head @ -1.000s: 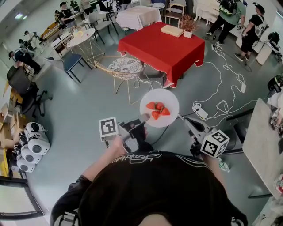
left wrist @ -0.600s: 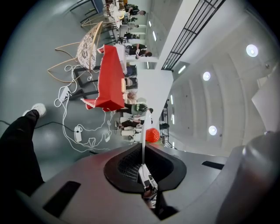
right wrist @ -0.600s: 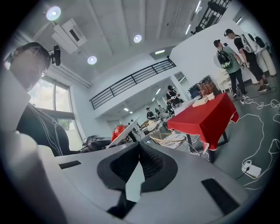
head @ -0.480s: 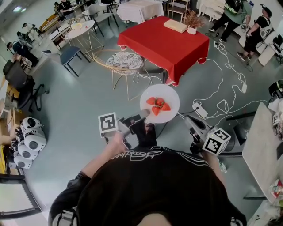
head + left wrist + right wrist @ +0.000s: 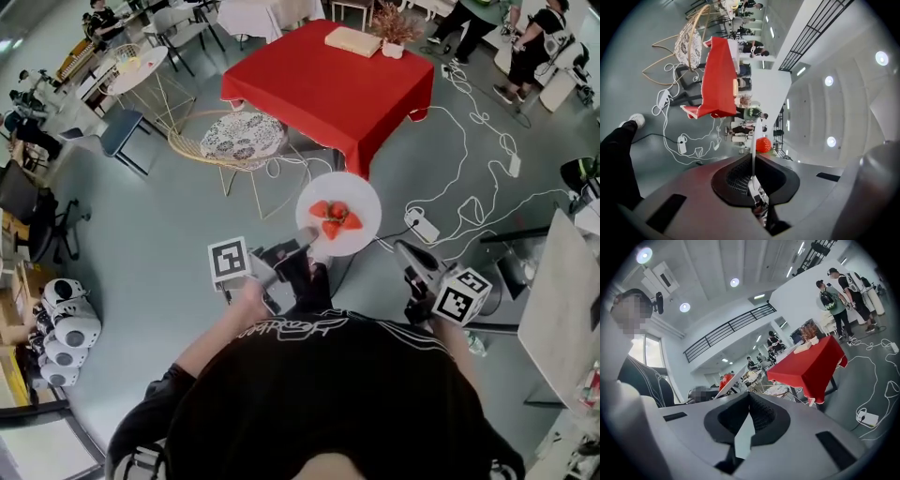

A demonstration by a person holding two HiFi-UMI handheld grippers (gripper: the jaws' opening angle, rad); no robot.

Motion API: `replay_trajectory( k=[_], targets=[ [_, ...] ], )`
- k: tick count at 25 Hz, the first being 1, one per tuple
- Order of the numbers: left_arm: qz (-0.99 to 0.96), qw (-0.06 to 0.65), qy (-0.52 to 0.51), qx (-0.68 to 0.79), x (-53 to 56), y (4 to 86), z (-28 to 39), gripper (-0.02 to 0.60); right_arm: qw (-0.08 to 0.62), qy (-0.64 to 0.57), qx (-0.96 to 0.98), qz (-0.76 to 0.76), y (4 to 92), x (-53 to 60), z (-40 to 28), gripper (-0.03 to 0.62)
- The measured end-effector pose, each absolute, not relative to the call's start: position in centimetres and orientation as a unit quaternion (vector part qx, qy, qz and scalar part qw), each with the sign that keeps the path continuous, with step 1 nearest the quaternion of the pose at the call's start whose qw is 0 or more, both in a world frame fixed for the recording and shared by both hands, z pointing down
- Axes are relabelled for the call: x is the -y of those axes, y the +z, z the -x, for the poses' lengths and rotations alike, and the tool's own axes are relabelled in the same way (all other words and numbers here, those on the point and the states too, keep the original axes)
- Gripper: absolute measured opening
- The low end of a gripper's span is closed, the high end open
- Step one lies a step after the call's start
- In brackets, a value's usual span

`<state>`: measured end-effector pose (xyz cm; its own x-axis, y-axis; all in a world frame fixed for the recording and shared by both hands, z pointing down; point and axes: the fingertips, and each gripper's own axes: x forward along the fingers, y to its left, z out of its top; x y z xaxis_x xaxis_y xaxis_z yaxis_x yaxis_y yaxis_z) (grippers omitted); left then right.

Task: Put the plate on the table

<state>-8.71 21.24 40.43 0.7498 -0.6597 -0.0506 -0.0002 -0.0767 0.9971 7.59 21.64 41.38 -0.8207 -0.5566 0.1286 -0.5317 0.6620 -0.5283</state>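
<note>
Currently in hand: the carrying leg. The plate [image 5: 366,200] is borne toward the red desk [image 5: 328,89] and is not yet set down.
Plate: white, round, roughly level, in the air over the grey floor [image 5: 159,244], short of the desk's near edge; three strawberries [image 5: 334,217] sit at its middle.
Left gripper [image 5: 307,236]: closed on the plate's near rim. Its own view shows the rim edge-on between the jaws, with a strawberry beyond.
Right gripper [image 5: 405,251]: jaws together, nothing between them; off to the right of the plate and apart from it.
Desk: cloth mostly bare; a flat wooden box [image 5: 354,40] and a potted plant [image 5: 394,23] stand at its far side.
Obstacles: a wire chair [image 5: 239,141] by the desk's near left corner; white cables [image 5: 469,178] and a power strip [image 5: 418,225] on the floor to the right.
Next move calls for: closing the remaining gap, bringing the plate in over the desk edge, and keeping it level so the fruit does not roll. It should be lowered onto bare cloth — and the left jaws opened only then.
Risk, as judged: a one-sided rim hold, so the plate may sag or tip.
Changed since the earlier frame: desk and chair lie nearer in the head view; the hold on the plate, the fruit's arrangement and the right gripper's place beside it are unchanged.
</note>
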Motion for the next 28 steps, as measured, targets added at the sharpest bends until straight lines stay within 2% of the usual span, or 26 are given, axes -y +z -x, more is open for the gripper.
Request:
replay_trajectory(
  k=[9,20,28],
  targets=[
    [-0.676,0.657,-0.232,0.238,-8.7,42.3,8.4,0.017,0.012,-0.320,-0.891,0.323,43.0,-10.6,-7.0,0.008],
    [-0.675,0.661,-0.226,0.238,7.5,42.4,11.9,0.017,0.003,-0.329,-0.885,0.329,42.4,5.8,-2.9,0.008],
    [-0.682,0.654,-0.237,0.228,13.5,41.5,13.6,0.017,-0.005,-0.316,-0.889,0.332,41.4,10.5,-0.9,0.008]
  ],
)
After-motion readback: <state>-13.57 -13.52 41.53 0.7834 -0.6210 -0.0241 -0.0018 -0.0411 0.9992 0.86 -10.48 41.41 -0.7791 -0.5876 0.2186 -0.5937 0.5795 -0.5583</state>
